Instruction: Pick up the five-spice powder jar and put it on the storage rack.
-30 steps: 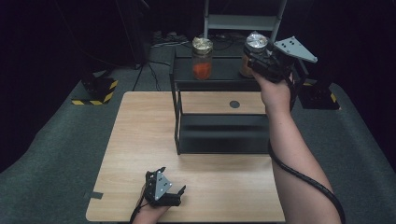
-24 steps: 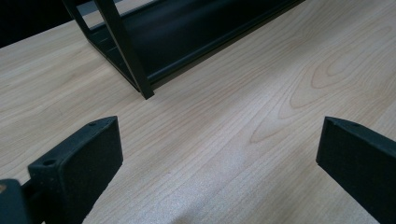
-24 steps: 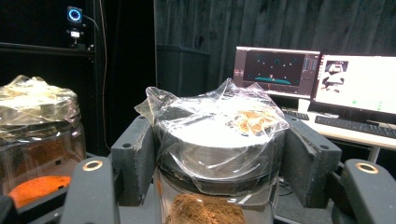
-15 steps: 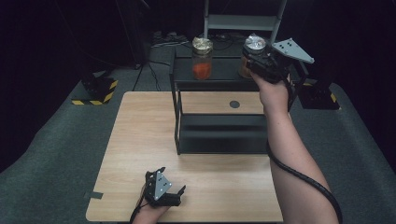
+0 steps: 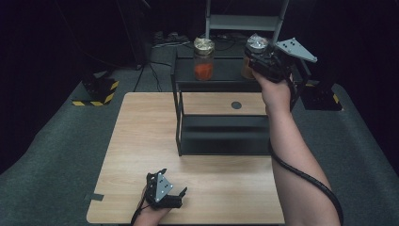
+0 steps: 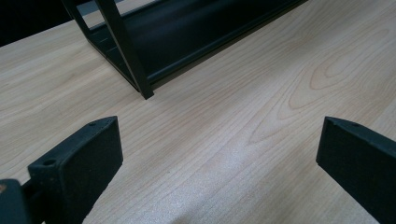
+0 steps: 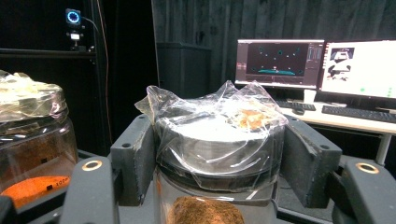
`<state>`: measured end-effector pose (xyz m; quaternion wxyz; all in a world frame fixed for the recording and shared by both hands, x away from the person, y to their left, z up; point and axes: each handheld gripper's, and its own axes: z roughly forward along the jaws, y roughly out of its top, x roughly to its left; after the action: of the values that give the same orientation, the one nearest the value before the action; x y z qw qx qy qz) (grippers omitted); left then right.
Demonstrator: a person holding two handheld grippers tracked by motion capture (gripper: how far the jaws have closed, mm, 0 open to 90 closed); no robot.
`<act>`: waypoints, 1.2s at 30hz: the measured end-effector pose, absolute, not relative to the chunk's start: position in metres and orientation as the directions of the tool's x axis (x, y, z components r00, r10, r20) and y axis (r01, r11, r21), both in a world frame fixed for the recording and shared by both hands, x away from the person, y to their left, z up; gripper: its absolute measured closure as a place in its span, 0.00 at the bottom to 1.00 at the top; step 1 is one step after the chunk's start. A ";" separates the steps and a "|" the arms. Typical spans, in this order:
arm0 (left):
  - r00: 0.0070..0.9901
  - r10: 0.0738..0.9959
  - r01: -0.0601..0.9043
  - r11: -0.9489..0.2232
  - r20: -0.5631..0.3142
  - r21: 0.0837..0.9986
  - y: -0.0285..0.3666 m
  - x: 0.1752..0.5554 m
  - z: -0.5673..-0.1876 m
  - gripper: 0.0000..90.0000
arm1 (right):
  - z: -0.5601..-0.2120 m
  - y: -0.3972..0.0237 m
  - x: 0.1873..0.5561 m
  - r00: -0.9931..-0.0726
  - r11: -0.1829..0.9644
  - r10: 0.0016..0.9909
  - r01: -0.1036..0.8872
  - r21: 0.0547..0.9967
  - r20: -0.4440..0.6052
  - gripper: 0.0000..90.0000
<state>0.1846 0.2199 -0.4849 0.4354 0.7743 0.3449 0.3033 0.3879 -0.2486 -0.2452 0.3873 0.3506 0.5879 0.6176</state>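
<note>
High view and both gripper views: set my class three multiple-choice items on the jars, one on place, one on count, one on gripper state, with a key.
1. Where does the orange-filled jar stand?
A. on the black shelf's top
B. on the wooden table
C. on the floor

2. How many plastic-covered jars are at the shelf?
A. one
B. two
C. four

3. How does the right gripper stand?
A. open above the table
B. shut on nothing
C. shut on the brown-filled jar

Key: 1 A, it sits on the shelf's upper deck, above the table. 2 B, the brown-filled jar is beside it. 3 C, both pads press the lid's sides; the left gripper is open over bare wood.
</note>
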 end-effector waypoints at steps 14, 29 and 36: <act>0.577 0.799 0.270 -0.381 0.167 0.884 0.220 0.184 -0.485 0.01 | -0.247 -0.247 0.388 -0.450 0.001 0.892 -0.076 0.997 -0.035 0.37; 0.578 0.798 0.270 -0.383 0.169 0.883 0.220 0.185 -0.485 0.01 | -0.242 -0.241 0.387 -0.435 0.010 0.900 -0.055 0.998 -0.033 0.13; 0.580 0.797 0.270 -0.383 0.168 0.883 0.220 0.185 -0.485 0.01 | -0.242 -0.240 0.386 -0.431 0.003 0.902 -0.046 0.999 -0.022 0.00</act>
<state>0.1847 0.2202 -0.4848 0.4357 0.7746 0.3446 0.3025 0.3856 -0.2405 -0.2425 0.3912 0.3629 0.5902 0.6058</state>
